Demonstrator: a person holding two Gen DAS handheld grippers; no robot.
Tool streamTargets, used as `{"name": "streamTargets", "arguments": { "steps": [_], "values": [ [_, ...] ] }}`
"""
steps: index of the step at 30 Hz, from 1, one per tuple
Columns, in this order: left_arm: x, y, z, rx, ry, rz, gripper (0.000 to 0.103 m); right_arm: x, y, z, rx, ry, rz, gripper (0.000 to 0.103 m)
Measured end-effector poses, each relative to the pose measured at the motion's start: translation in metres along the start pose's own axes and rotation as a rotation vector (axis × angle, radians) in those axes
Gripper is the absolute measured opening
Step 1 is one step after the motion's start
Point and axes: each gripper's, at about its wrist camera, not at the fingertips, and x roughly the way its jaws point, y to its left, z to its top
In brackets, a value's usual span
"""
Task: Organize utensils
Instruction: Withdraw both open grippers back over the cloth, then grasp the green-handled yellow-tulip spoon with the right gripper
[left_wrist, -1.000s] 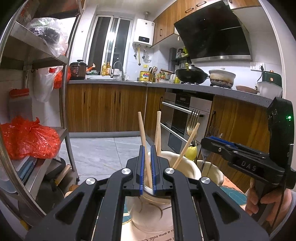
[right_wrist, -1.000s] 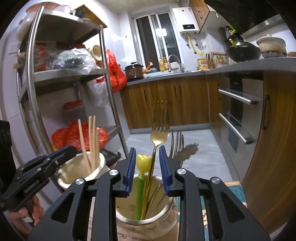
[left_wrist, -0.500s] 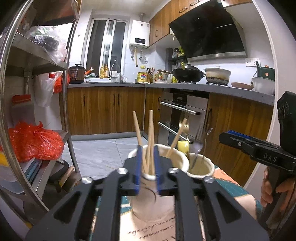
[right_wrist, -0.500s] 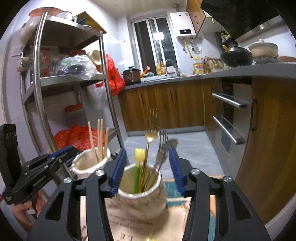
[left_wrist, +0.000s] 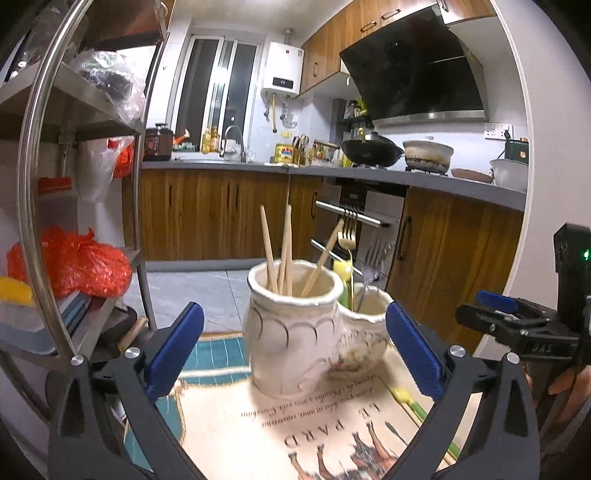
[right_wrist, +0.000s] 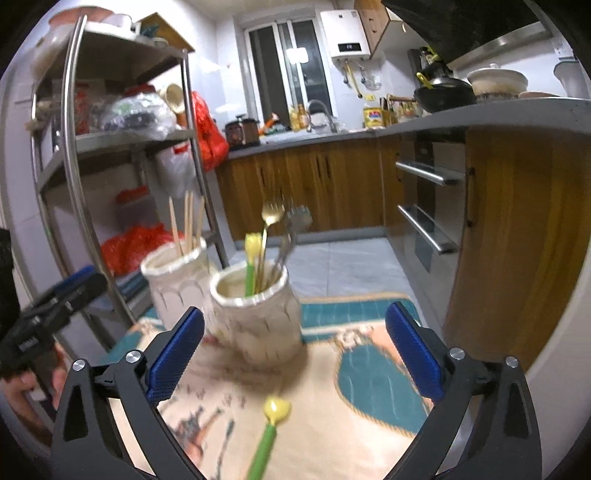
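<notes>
Left gripper (left_wrist: 293, 341) now spread wide, empty, backed off chopstick jar (left_wrist: 291, 325); chopsticks (left_wrist: 282, 251) released inside. Right gripper (right_wrist: 293, 347) likewise wide, clear of fork jar (right_wrist: 258, 314). Green-handled utensil (right_wrist: 267, 439) lies loose on mat (right_wrist: 369, 373) — likely next.

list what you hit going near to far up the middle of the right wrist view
green-handled utensil with the yellow tulip tip lying on the mat → printed mat → white ceramic jar holding forks → grey tiled floor → wooden base cabinets → sink faucet on the counter → window
</notes>
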Motion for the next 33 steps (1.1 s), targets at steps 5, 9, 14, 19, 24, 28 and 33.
{"name": "streamTargets", "arguments": {
  "steps": [5, 9, 14, 19, 24, 28, 33],
  "values": [
    [-0.010, -0.003, -0.013, -0.007, 0.049, 0.007, 0.097, -0.005, 0.003, -0.020, -0.032, 0.078, -0.035, 0.098],
    [-0.015, -0.006, -0.023, -0.015, 0.077, 0.006, 0.097, -0.005, 0.003, -0.035, -0.045, 0.145, -0.050, 0.098],
    [-0.016, -0.015, -0.033, 0.014, 0.106, 0.010, 0.097, 0.002, 0.004, -0.050, -0.069, 0.238, -0.072, 0.098],
    [-0.007, -0.021, -0.040, 0.048, 0.146, 0.016, 0.097, 0.012, 0.005, -0.060, -0.075, 0.305, -0.072, 0.098],
    [-0.002, -0.025, -0.043, 0.066, 0.167, 0.018, 0.097, 0.020, 0.005, -0.064, -0.064, 0.335, -0.064, 0.097],
    [0.001, -0.026, -0.044, 0.072, 0.175, 0.015, 0.097, 0.023, 0.009, -0.065, -0.067, 0.349, -0.040, 0.082],
    [0.002, -0.028, -0.044, 0.072, 0.179, 0.011, 0.097, 0.028, 0.016, -0.067, -0.070, 0.378, 0.013, 0.051]
  ]
}}
